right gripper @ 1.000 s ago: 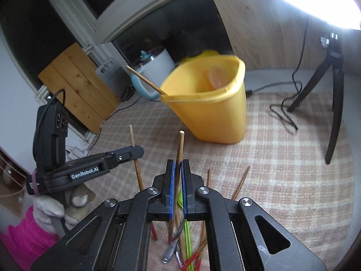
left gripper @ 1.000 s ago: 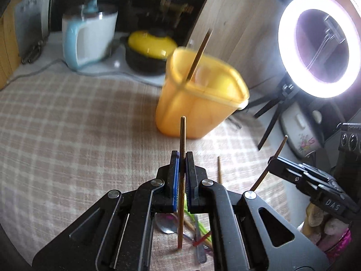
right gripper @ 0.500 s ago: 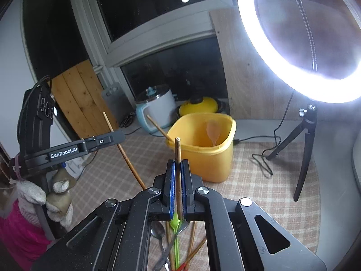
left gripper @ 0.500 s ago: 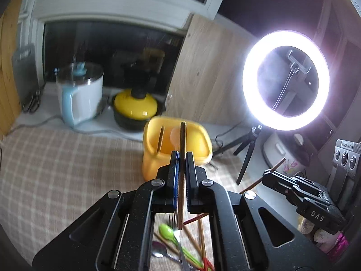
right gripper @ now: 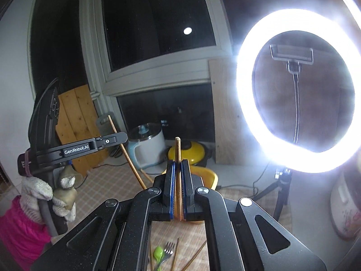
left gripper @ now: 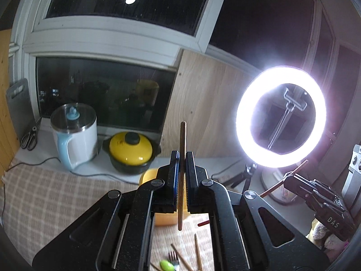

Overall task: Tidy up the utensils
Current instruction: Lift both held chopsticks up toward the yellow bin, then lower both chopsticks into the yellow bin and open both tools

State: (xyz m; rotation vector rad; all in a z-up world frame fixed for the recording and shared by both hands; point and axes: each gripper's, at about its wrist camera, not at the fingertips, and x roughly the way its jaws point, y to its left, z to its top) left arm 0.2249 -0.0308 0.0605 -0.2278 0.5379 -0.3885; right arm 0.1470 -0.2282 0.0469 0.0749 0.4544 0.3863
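Observation:
My left gripper [left gripper: 182,158] is shut on a wooden chopstick [left gripper: 182,140] held upright, high above the table. My right gripper [right gripper: 178,164] is shut on another wooden chopstick [right gripper: 177,151], also upright. The yellow utensil bin [left gripper: 147,176] is mostly hidden behind my left jaws; in the right wrist view its rim [right gripper: 208,175] shows behind my right jaws. Loose chopsticks [left gripper: 197,250], a fork [right gripper: 168,251] and a green spoon [right gripper: 158,254] lie on the checked cloth below. The right gripper also shows in the left wrist view [left gripper: 291,178], and the left gripper in the right wrist view [right gripper: 117,139].
A lit ring light [left gripper: 281,119] on a tripod stands at the right. A white and blue kettle [left gripper: 74,135] and a yellow-lidded pot [left gripper: 130,151] sit on the sill behind. Scissors [left gripper: 29,137] lie at far left. A patterned white cooker [right gripper: 345,212] stands at the right.
Both grippers have risen and tilted upward with their chopsticks. The yellow bin has dropped low in both views and is now mostly hidden behind the jaws.

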